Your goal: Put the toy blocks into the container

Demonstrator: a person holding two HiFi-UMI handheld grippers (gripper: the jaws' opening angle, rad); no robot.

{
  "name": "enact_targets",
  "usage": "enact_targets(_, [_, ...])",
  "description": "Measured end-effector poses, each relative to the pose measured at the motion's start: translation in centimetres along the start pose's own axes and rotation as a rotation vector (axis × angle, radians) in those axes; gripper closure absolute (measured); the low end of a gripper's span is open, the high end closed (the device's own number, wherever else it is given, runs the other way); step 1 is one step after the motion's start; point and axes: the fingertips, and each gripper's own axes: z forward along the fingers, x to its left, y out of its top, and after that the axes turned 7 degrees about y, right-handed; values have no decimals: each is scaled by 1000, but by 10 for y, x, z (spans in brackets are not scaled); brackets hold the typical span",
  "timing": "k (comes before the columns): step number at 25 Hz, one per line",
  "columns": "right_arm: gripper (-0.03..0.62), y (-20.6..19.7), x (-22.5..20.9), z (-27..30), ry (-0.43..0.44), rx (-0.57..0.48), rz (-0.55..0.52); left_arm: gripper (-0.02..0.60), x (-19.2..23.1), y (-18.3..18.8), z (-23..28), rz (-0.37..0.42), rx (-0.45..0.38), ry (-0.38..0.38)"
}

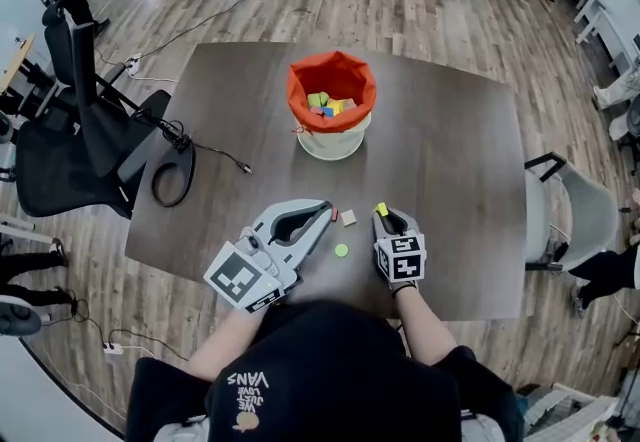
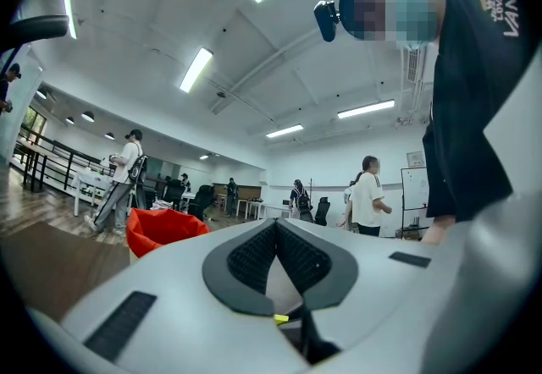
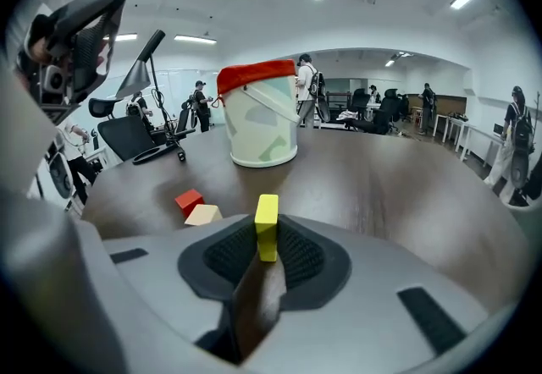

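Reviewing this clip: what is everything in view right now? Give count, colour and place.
table: 1, dark brown, mid-room
container: 1, white with orange-red liner, far middle of the table
blocks in container: several, green, yellow and others; count unclear
red block: 1, red, on the table by the left jaw tips
beige block: 1, beige, beside the red block
green disc: 1, green, on the table between the grippers
yellow block: 1, yellow, upright in the right jaws
cable: 1, black, looped at the table's left edge
black chair: 1, left of the table
grey chair: 1, right of the table
left hand-held gripper: grey, shut, empty
right hand-held gripper: grey, shut on the yellow block
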Motion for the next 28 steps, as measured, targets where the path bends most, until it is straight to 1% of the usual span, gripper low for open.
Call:
enact_targets(5, [513, 11, 6, -4, 18, -22, -39, 571, 2, 2, -2, -1, -4, 4])
enact_targets(11, [513, 41, 14, -12, 36, -83, -54, 571, 3, 4, -1, -3, -14, -1])
enact_targets(21, [513, 133, 37, -47, 62, -237, -191, 571, 10, 6, -5, -8, -27, 12])
enact_targets(28, [513, 189, 45, -49, 83, -318, -244, 571, 13, 7, -9, -8, -27, 13])
